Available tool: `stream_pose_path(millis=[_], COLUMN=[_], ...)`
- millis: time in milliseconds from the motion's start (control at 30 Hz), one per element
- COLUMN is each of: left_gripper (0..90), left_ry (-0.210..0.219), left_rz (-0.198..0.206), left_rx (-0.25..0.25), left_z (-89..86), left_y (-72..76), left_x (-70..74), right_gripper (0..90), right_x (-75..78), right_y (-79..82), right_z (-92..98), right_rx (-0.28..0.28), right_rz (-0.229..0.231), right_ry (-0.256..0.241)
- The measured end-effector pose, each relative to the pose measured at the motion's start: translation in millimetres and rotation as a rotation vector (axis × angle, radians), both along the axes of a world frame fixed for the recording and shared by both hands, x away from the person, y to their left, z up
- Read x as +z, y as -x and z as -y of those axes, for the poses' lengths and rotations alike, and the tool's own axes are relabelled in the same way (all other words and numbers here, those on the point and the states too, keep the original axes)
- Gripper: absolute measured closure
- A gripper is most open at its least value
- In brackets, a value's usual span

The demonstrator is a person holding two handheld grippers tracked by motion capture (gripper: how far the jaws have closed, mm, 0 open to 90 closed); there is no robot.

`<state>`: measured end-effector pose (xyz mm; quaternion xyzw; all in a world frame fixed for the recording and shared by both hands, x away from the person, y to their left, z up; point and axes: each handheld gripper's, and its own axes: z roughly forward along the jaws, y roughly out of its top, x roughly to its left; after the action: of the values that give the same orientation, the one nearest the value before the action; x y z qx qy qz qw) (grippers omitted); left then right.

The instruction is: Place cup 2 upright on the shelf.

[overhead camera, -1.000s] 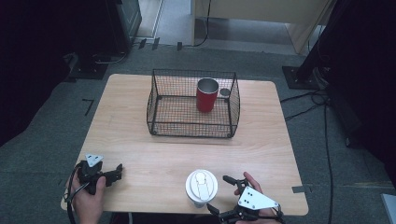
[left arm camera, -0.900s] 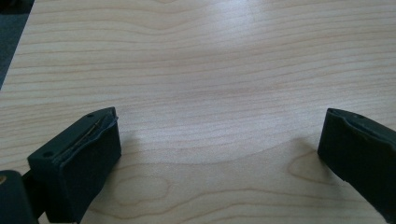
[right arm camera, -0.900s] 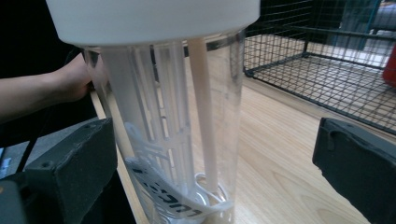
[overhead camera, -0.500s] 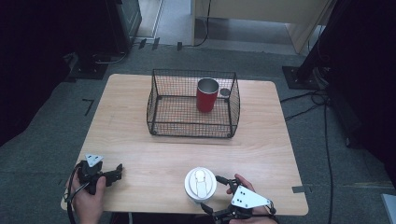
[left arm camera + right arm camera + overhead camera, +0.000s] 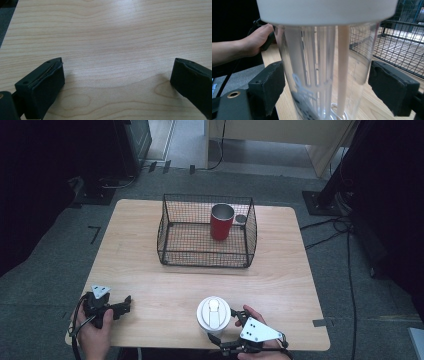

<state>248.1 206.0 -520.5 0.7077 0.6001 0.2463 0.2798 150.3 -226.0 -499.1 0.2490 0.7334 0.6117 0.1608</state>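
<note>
A clear tumbler with a white lid [image 5: 213,312] stands near the table's front edge. My right gripper [image 5: 225,326] is open, with one jaw on each side of the tumbler. In the right gripper view the tumbler [image 5: 324,70] rises between the two jaws of the right gripper [image 5: 329,85]; the left pad is close to its wall and a gap shows at the right pad. My left gripper [image 5: 124,304] rests at the front left corner. It is open, and the left gripper [image 5: 117,80] has only bare wood between its jaws.
A black wire basket [image 5: 200,255] stands at the table's middle back with a red cup [image 5: 221,221] upright inside it. A small grey cup [image 5: 240,219] stands at the basket's far right corner. Bare wooden table [image 5: 165,285] lies between basket and grippers.
My right gripper has moved left along the front edge until its jaws straddle the tumbler. The left gripper has barely moved.
</note>
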Motion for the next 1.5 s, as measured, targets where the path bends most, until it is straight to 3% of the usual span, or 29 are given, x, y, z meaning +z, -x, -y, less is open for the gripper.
stream_pose_path(millis=[700,800,833,933,1333,1500], left_gripper=[0.0,0.0,0.0,0.0,0.0,0.0], left_ry=[0.001,0.001,0.001,0.001,0.001,0.002], left_rz=[0.000,0.001,0.001,0.000,0.000,0.001], left_rx=[0.000,0.000,0.001,0.000,-0.005,-0.004], left_z=[0.0,0.0,0.0,0.0,0.2,0.3], left_y=[0.0,0.0,0.0,0.0,0.0,0.0], left_x=[-0.1,0.0,-0.1,0.0,0.0,0.0], right_gripper=[14.0,14.9,15.6,15.5,15.8,15.8], right_x=[16.6,17.2,18.8,20.4,34.0,49.9], right_y=[-15.1,-16.8,-18.5,-20.2,-41.2,-52.4], right_z=[-25.5,-29.0,-32.8,-35.3,-46.2,-47.0], right_rx=[-0.015,-0.034,-0.046,-0.054,-0.190,-0.207], right_rz=[-0.014,0.000,0.032,0.022,0.072,0.096], right_ry=[-0.043,-0.029,-0.010,-0.021,-0.099,-0.089])
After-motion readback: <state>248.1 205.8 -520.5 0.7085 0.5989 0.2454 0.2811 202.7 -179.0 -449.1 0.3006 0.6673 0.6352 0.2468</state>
